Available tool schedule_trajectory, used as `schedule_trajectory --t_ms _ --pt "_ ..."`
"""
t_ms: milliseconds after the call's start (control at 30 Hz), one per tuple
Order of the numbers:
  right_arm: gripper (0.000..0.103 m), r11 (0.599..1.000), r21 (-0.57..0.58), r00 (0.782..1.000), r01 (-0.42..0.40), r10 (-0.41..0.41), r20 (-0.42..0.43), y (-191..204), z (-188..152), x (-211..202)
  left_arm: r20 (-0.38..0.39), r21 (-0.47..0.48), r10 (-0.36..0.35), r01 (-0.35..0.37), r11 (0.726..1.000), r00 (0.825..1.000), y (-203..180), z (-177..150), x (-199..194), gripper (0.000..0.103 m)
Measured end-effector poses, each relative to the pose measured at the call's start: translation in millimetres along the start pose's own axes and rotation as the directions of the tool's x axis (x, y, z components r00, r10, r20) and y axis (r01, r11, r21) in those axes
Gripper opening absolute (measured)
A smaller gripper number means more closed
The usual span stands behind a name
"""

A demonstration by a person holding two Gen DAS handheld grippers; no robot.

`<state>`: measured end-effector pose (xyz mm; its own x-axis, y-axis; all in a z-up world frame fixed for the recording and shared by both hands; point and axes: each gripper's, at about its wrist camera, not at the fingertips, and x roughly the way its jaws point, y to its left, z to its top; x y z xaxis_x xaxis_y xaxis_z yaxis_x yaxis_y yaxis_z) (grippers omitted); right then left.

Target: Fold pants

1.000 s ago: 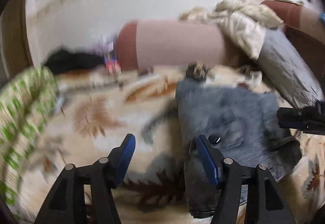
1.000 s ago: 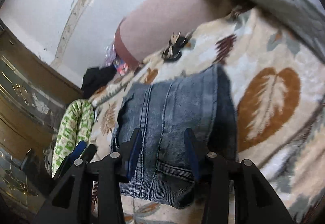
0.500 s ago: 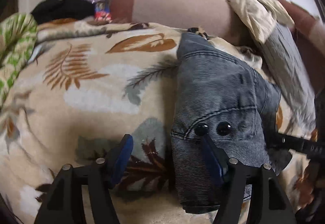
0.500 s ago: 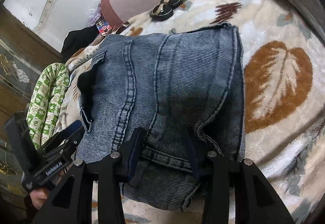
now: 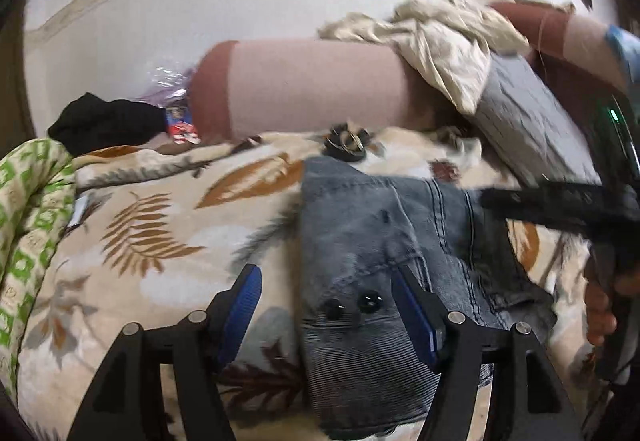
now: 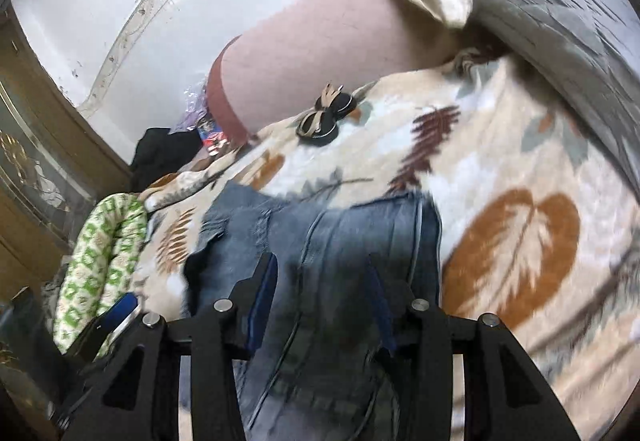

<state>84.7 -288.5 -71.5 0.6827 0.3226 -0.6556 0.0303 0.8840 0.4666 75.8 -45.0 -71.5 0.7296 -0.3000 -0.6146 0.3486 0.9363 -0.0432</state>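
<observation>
Folded grey-blue denim pants (image 5: 360,241) lie on a leaf-patterned blanket (image 5: 160,241). Two dark buttons on the waistband face me in the left wrist view. My left gripper (image 5: 326,281) is open just above that near edge; its right finger is over the denim and its left finger over the blanket. In the right wrist view the pants (image 6: 340,241) fill the lower middle, and my right gripper (image 6: 320,269) hovers over them with jaws apart and nothing pinched. The right gripper (image 5: 560,201) also reaches in from the right in the left wrist view, held by a hand (image 5: 600,305).
A pink bolster (image 5: 312,89) with a brown end lies across the back, with a cream cloth (image 5: 440,41) and a grey pillow (image 5: 528,113) to its right. A black bow hair clip (image 5: 346,145) sits beyond the pants. A green-white quilt (image 5: 28,209) and a black garment (image 5: 104,121) are left.
Half a second ago both grippers were low and close over the pants; now both have pulled back, much as a second ago. The pants have stayed folded in place.
</observation>
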Motion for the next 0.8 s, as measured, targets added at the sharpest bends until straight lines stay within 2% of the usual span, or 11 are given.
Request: schedule_trajectory --t_ms 67,200,300,367,533,600,800 --pt "0.047 1.000 -0.025 1.000 0.004 -0.004 -0.007 2.2 1.2 14.6 -0.034 0.018 -0.008 0.008 1.000 0.999 -5.6 -2.2 12.3 0.071" --pt "0.047 0.998 -0.036 0.992 0.048 -0.052 -0.117 -5.2 -2.0 52.7 -0.119 0.022 -0.002 0.004 1.000 0.993 -8.7 -6.3 34.7 0.072" --pt "0.048 1.000 0.019 0.986 0.007 -0.003 -0.164 -20.8 -3.0 64.9 -0.157 0.017 0.023 -0.021 1.000 0.987 -7.6 -9.3 49.6 0.078" --pt "0.048 0.999 0.035 0.983 -0.009 0.015 -0.183 -24.5 -0.9 65.0 -0.162 0.023 0.047 -0.044 0.999 0.986 -8.0 -10.7 55.9 0.082" --pt "0.049 1.000 0.017 0.987 -0.002 0.005 -0.160 -21.6 -4.7 61.2 -0.155 0.042 0.081 -0.076 0.996 0.984 -10.0 -10.6 54.7 0.083" --pt "0.052 0.999 0.035 0.987 -0.004 0.010 -0.162 -19.1 -4.0 56.8 -0.150 0.044 0.092 -0.087 0.995 0.984 -9.4 -8.7 50.8 0.083" --pt "0.057 1.000 0.011 0.993 0.018 -0.016 -0.115 -0.2 -3.3 27.5 -0.079 0.099 0.178 -0.170 0.980 0.981 -16.4 -0.7 28.0 0.083"
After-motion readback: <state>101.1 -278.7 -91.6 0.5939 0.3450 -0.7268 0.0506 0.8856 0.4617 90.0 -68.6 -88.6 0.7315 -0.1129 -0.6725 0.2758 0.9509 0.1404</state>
